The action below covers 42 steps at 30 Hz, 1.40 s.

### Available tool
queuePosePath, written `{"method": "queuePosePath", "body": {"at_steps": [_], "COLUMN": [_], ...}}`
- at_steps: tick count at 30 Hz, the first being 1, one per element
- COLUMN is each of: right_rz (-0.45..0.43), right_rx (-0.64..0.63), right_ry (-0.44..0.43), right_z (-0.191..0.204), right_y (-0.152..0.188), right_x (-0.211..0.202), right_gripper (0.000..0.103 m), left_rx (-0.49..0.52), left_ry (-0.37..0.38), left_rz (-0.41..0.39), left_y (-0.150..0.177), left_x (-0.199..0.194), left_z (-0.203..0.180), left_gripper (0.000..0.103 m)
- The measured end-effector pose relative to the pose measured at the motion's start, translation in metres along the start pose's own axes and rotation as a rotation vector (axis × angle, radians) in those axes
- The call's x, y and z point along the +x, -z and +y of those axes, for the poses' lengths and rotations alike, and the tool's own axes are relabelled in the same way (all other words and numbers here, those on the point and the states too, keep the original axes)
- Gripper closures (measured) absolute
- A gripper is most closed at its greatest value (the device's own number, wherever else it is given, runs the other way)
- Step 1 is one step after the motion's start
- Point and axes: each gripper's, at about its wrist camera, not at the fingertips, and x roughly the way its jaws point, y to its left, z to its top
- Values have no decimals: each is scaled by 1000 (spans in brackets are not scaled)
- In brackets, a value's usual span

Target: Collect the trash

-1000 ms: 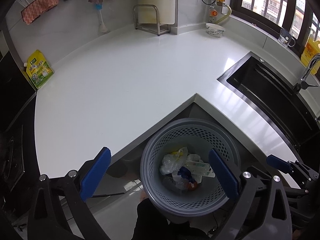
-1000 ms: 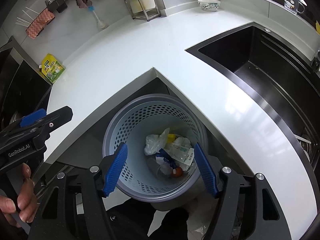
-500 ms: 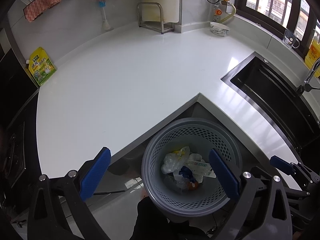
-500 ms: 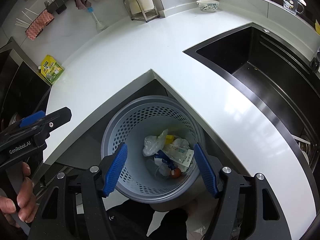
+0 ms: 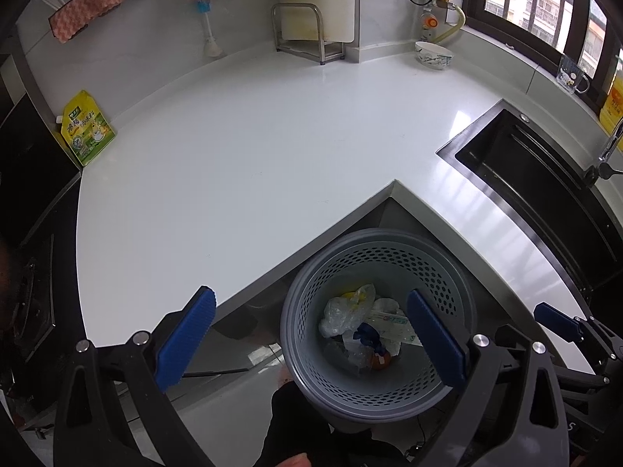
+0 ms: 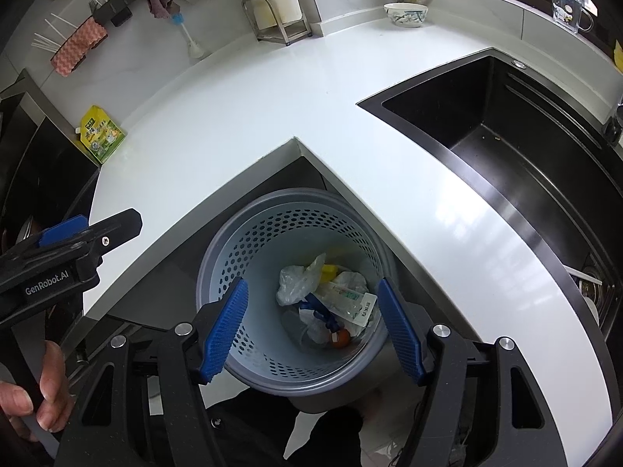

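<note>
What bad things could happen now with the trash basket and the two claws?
1. The trash basket sits tucked under the counter corner, so a claw lifted carelessly might bump that edge.
2. Both the left claw and the right claw are open and empty above the basket; reaching down might stir up the light plastic bag and spill it.

On the white counter [image 5: 241,179] a yellow-green pouch [image 5: 86,129] leans at the left wall, a metal rack [image 5: 301,33] and patterned bowl [image 5: 433,55] stand at the back, and a black sink [image 5: 545,198] is set at right.
</note>
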Motion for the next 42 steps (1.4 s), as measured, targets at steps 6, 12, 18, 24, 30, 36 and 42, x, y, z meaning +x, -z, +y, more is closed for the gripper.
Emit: {"method": "queuePosePath", "body": {"at_steps": [6,12,18,24,30,36,42], "right_rz": [-1,-1,-2,0,1,1,-1], "right_rx": [-3,-2,-2,-3,-5,-5,-5], "right_ry": [-1,0,0,-2,-1,-1,-1], "right_z": [1,2,4,7,9,9,9], "right_y": [0,0,0,0,0,1,0], "right_x": [-1,-1,-2,-2,-2,-2,-2], "right_gripper": [37,37,37,37,37,37,37], "left_rx": [5,0,9,12,18,15,15], "left_ry": [-3,-1,-9,-17,-18,-20,-20], "left_rz": [2,1,6,18,30,31,30], "left_y": [0,1,2,4,7,8,8], "left_x": [0,-1,0,3,5,5,5], "left_z": [0,2,1,3,3,5,5], "left_gripper": [6,6,6,6,6,6,6]}}
